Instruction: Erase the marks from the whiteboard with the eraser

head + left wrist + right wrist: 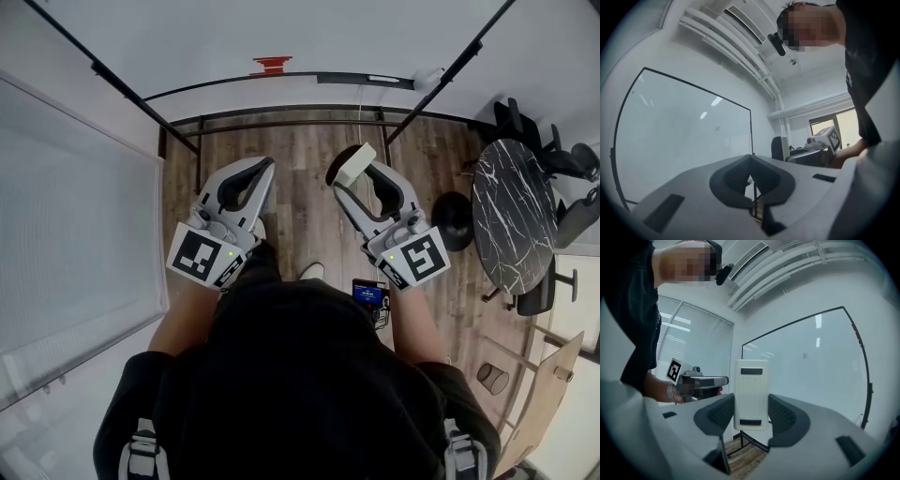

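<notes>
The whiteboard (281, 33) stands on a black-legged stand ahead of me, and both gripper views face it. A small faint mark (718, 127) sits near the board's middle, and the same mark (805, 355) shows in the right gripper view. My right gripper (349, 176) is shut on a white rectangular eraser (352, 164). The eraser (751, 385) stands upright between the dark pads of that gripper (751, 405), well short of the board. My left gripper (255, 180) is level beside it. Its jaws meet with nothing between them (751, 158).
A red item (272, 64) sits at the board's lower edge. A round black marble table (511, 220) with dark chairs (562, 155) stands at the right. A window with blinds (75, 225) fills the left. Wooden floor (309, 220) lies between me and the stand.
</notes>
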`<state>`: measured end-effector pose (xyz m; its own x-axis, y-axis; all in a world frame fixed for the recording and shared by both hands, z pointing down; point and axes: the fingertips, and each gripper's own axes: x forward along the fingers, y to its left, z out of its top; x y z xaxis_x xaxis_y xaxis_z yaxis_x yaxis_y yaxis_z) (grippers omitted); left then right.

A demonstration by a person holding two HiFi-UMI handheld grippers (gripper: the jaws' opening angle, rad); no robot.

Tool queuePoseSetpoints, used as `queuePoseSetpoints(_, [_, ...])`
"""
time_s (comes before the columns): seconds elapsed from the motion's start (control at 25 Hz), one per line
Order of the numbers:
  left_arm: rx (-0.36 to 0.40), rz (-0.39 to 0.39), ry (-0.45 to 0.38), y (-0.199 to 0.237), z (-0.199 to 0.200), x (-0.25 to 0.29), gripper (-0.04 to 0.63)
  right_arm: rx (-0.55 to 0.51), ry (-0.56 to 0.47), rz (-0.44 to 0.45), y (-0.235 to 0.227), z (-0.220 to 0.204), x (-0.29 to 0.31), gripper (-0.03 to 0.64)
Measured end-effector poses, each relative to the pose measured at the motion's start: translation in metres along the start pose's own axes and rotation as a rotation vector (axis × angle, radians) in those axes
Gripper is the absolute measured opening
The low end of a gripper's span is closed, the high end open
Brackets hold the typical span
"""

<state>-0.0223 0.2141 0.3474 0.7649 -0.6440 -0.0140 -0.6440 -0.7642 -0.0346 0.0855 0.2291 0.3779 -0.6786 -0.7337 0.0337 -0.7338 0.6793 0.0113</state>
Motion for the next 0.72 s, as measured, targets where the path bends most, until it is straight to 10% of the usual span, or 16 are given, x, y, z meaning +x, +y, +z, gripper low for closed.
queuePoseSetpoints(0.72, [-0.028,-0.115,-0.021,0.179,0.002,0.061,0.003,-0.021,0.047,-0.154,-0.06,0.021,0.17,0.222])
